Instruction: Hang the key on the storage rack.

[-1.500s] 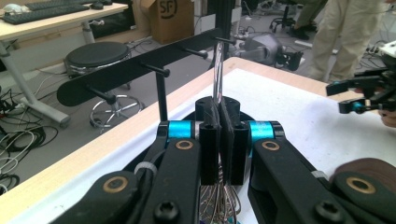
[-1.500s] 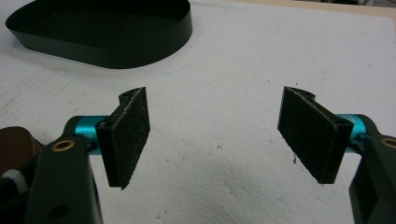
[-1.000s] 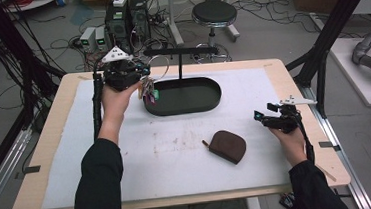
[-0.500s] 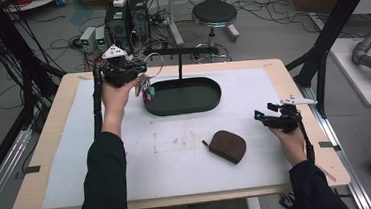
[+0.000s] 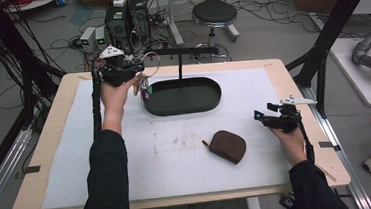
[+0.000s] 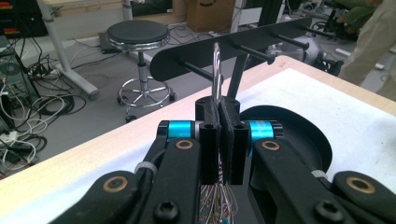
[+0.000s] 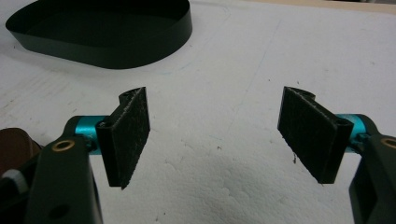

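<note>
Wooden table under a white mat, spanning most of the high view. Black oval tray at the mat's far middle, with a thin post rising behind it to a black hook bar, pegs pointing toward the left gripper view's camera. Brown pouch lying flat on the mat, nearer the person and right of the tray, well apart from both grippers. Left gripper raised at the tray's far left end, jaws pressed together on a clear key ring that stands up between them, just short of the bar's pegs; bunch of keys dangling below, beside the tray rim. Right gripper low over bare mat at the right, jaws spread wide, nothing between them
</note>
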A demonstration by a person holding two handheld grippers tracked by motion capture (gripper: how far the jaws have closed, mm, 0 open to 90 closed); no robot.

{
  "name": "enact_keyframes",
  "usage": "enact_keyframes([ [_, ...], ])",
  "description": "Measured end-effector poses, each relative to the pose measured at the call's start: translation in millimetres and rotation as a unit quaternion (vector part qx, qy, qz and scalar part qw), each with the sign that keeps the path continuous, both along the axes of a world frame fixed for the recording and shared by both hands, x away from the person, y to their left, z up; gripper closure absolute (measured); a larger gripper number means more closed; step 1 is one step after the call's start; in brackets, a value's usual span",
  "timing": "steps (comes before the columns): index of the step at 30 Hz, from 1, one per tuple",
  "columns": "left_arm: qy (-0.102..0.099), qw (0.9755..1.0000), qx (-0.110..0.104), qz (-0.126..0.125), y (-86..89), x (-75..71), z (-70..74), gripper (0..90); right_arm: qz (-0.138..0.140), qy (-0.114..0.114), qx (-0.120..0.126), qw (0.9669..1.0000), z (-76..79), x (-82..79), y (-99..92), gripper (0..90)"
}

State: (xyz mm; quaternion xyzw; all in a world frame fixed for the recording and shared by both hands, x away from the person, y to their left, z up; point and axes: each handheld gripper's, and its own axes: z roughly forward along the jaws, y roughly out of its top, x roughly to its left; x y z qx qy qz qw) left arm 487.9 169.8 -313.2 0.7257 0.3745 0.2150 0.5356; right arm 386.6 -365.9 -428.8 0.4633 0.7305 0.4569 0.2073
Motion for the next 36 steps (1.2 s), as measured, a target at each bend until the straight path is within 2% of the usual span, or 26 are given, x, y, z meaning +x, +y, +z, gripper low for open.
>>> enact_keyframes([
  [14,0.010,0.9999,0.002,0.010,0.2,5.3,-7.0,86.7,0.000,-0.001,-0.001,1.0000,-0.1,0.2,-0.8,25.6],
  [28,0.020,0.9993,-0.005,0.031,3.2,6.6,-16.2,85.9,0.001,-0.001,0.000,1.0000,-0.4,0.6,-1.0,25.6],
  [32,0.019,0.9992,0.000,0.036,4.0,5.8,-17.9,82.7,0.001,0.001,0.001,1.0000,-0.5,0.5,-1.2,25.6],
  [36,0.014,0.9990,-0.008,0.042,7.0,3.5,-17.5,78.6,0.001,0.002,0.002,1.0000,-0.7,0.6,-1.1,25.6],
])
